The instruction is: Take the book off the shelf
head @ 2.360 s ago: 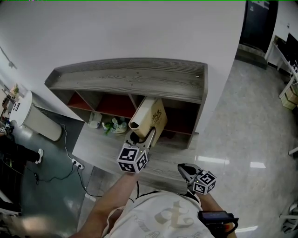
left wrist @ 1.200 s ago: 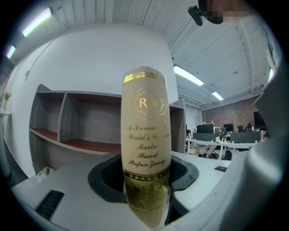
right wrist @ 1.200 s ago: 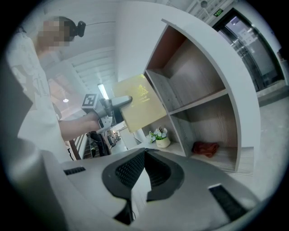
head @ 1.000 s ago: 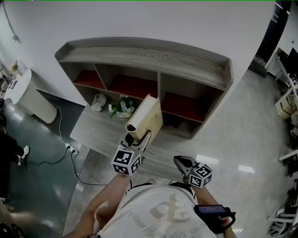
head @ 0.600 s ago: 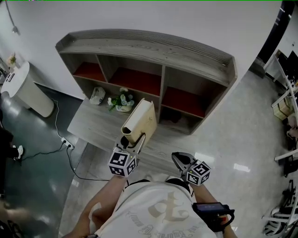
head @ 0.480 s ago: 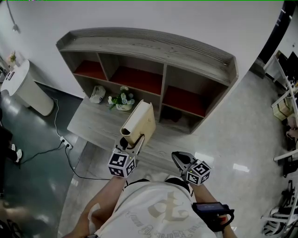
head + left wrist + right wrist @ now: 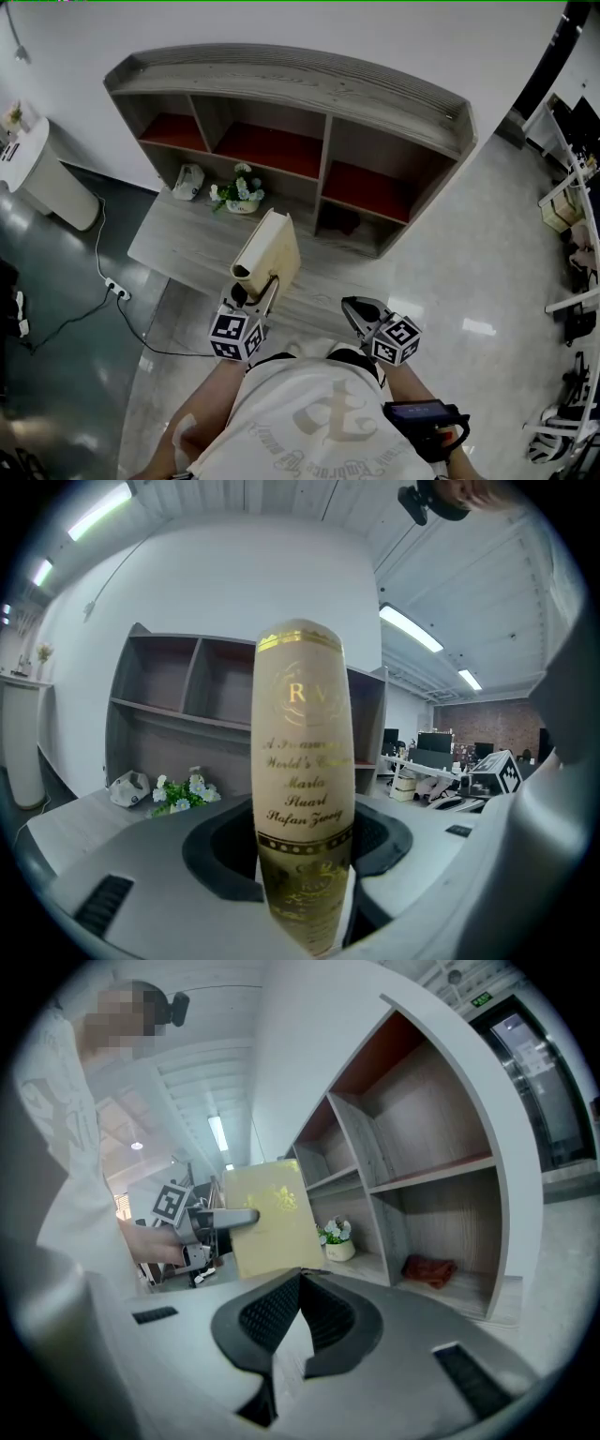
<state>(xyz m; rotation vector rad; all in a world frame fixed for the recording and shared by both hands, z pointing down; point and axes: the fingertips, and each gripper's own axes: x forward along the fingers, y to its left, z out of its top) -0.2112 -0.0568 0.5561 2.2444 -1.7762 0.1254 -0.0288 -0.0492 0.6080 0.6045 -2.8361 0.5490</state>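
The book [image 7: 267, 255] is already out of the shelf [image 7: 281, 80] and stands upright in front of its middle compartments, so the taking-off step looks all but finished. The left gripper [image 7: 255, 289] has its jaws set wide and clamped on the lower end of the rounded spine. The right gripper [image 7: 354, 307], further right in front of the shelf, is closed on nothing. What remains, I judge, is carrying the book clear and setting it down (gripped so low, it may tip). Its cover is smooth cream with gilt lettering; the shelf is grey, grainy wood with red-lined compartments.
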